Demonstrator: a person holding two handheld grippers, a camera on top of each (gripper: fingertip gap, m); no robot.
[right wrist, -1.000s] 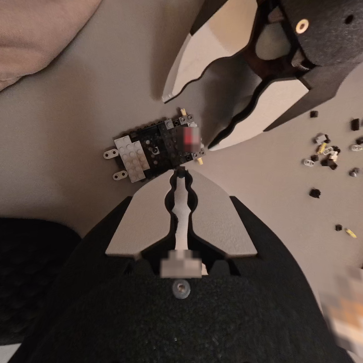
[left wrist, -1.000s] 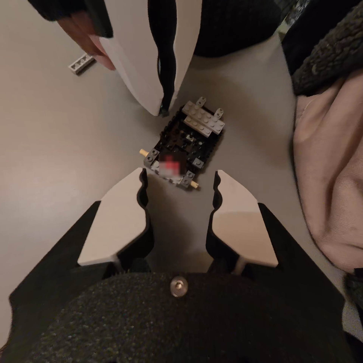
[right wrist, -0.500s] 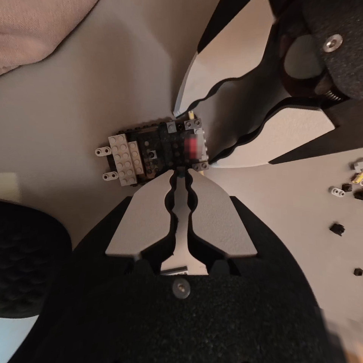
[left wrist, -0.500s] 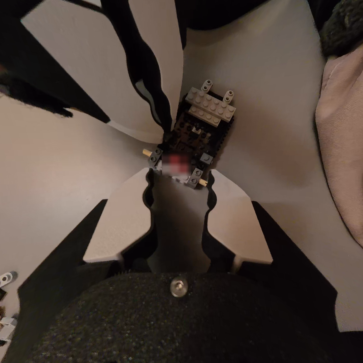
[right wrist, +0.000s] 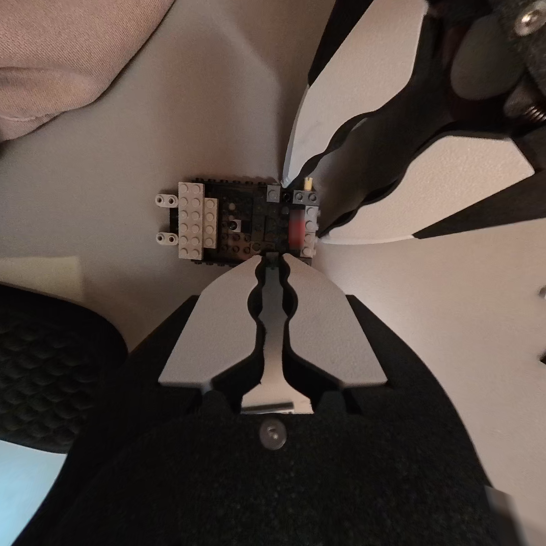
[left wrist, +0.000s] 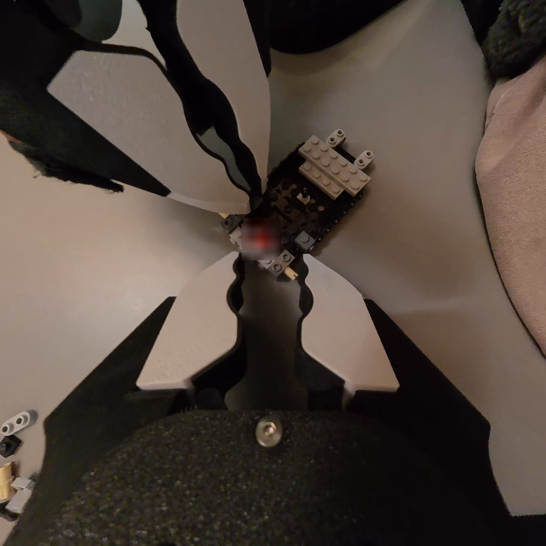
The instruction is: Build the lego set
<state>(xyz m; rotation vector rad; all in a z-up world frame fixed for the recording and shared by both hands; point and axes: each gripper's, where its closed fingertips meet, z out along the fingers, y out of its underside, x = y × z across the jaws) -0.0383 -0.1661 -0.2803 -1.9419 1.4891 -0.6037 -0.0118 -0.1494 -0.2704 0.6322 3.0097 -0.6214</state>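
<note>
The lego model [left wrist: 307, 204] lies flat on the grey table: a black base, light grey plates at its far end, small grey pieces and a tan pin at its near end. It also shows in the right wrist view [right wrist: 236, 218]. My left gripper [left wrist: 271, 261] is open, its tips at the model's near end around the tan pin corner. It enters the right wrist view [right wrist: 302, 208] from the upper right. My right gripper [right wrist: 272, 258] is shut on a small dark piece [right wrist: 271, 262] held against the model's side edge. In the left wrist view it [left wrist: 254, 199] comes in from the upper left.
A pinkish cloth [left wrist: 520, 224] lies right of the model and shows at upper left in the right wrist view [right wrist: 65, 59]. Loose small pieces [left wrist: 17, 419] lie at the lower left. A black textured object [right wrist: 44, 369] and a pale sheet [right wrist: 38, 273] sit left of my right gripper. Only a small space, under 4 cm, lies between the two pairs of fingers.
My left gripper has moved up to the model's end and its jaws have narrowed. My right gripper has brought the small dark piece from off the model to its side edge.
</note>
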